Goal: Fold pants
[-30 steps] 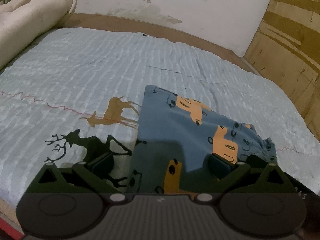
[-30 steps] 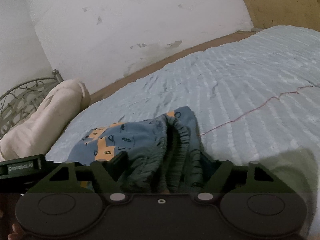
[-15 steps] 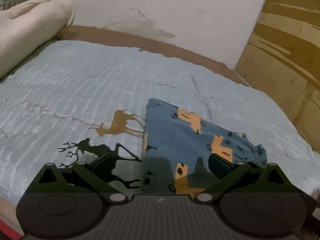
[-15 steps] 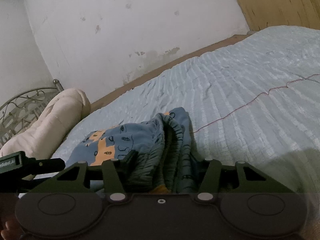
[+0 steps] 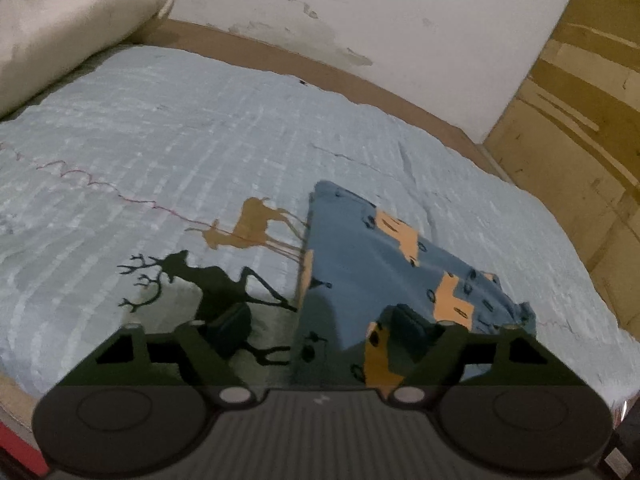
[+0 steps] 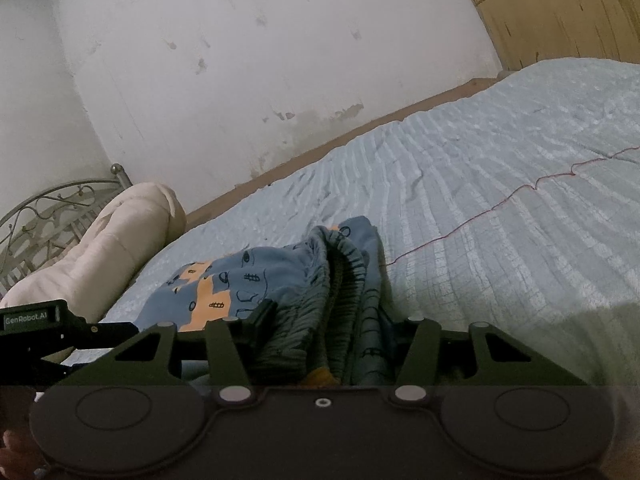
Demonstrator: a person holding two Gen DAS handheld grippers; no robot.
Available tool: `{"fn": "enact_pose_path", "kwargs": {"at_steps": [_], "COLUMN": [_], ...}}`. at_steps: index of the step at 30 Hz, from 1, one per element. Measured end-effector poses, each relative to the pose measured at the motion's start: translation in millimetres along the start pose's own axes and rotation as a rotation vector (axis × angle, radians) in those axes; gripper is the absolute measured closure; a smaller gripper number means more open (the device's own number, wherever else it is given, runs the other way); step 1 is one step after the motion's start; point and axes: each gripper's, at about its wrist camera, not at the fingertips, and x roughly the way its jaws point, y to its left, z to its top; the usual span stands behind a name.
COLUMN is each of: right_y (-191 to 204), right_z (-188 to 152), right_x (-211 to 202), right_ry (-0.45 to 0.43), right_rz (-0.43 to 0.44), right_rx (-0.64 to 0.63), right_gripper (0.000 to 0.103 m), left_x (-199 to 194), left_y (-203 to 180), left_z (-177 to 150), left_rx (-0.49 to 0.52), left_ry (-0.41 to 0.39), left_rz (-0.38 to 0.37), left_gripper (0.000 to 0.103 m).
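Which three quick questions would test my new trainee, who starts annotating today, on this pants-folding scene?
1. True or false: the left claw is wide open.
2. What sits between the fingers of the right claw? A) a pillow B) the bunched waistband of the pants C) nothing
3. Fill in: in the left wrist view, the deer prints on the bedspread lie to the ___ of the pants.

Key: 1 true; 2 B; 3 left.
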Motion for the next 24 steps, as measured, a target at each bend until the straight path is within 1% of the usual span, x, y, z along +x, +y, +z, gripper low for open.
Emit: {"fn": "enact_pose_path", "kwargs": {"at_steps": [1, 2, 3, 6, 8, 10, 12, 13, 14, 15, 19, 21, 24], "right_y": [0.2, 0.1, 0.1, 0.4, 1.4, 4.7, 9.0, 11.0, 13.0, 16.4, 34.6, 43.4, 58.4], "right_z": [-0.3, -0.6, -0.8, -1.3, -3.0, -5.3, -5.6, -5.9, -5.8, -5.8, -7.7, -7.3, -6.1], "right_x": [-0.2, -0.2, -0.4, -0.5, -1.2, -2.2, -3.3, -4.0, -4.7, -5.5, -13.2, -18.0, -25.2], "right_ry": [0.000, 0.000, 0.001, 0.001, -0.001, -0.004, -0.007, -0.008, -0.009, -0.011, -0.044, -0.066, -0.100], "right_rz": [0.000, 0.000, 0.000, 0.000, -0.003, -0.015, -0.029, -0.034, -0.036, -0.036, -0.054, -0.057, -0.058], "right_rx": [0.000, 0.001, 0.003, 0.000, -0.011, -0.037, -0.050, -0.055, -0.061, -0.067, -0.163, -0.211, -0.289], "right_gripper": [0.049, 0.049, 0.049, 0.049, 0.049, 0.049, 0.050, 0.053, 0.055, 0.060, 0.075, 0.078, 0.079], "left_x": [0.3, 0.5, 1.0, 1.2, 1.2, 0.1, 0.3, -0.8, -2.2, -3.4, -10.0, -15.5, -24.4], "left_y": [-0.8, -3.1, -4.6, -7.7, -8.8, -8.8, -8.7, -8.8, -8.4, -8.7, -15.2, -18.5, -23.4], "left_z": [-0.1, -0.8, -0.8, -2.3, -4.3, -5.8, -5.3, -5.2, -4.9, -4.3, -0.5, 2.2, 8.4], "left_rx": [0.002, 0.004, 0.006, 0.008, 0.010, 0.006, 0.002, 0.001, 0.002, 0.005, 0.049, 0.064, 0.099], "left_ry": [0.004, 0.004, 0.004, 0.013, 0.016, 0.013, 0.006, 0.000, -0.003, -0.005, -0.023, -0.041, -0.074], "left_rz": [-0.004, -0.007, -0.012, -0.025, -0.017, -0.013, -0.004, 0.000, -0.002, -0.002, -0.002, -0.005, -0.012], "left_gripper": [0.027, 0.030, 0.036, 0.045, 0.047, 0.052, 0.065, 0.068, 0.076, 0.082, 0.086, 0.087, 0.088]}}
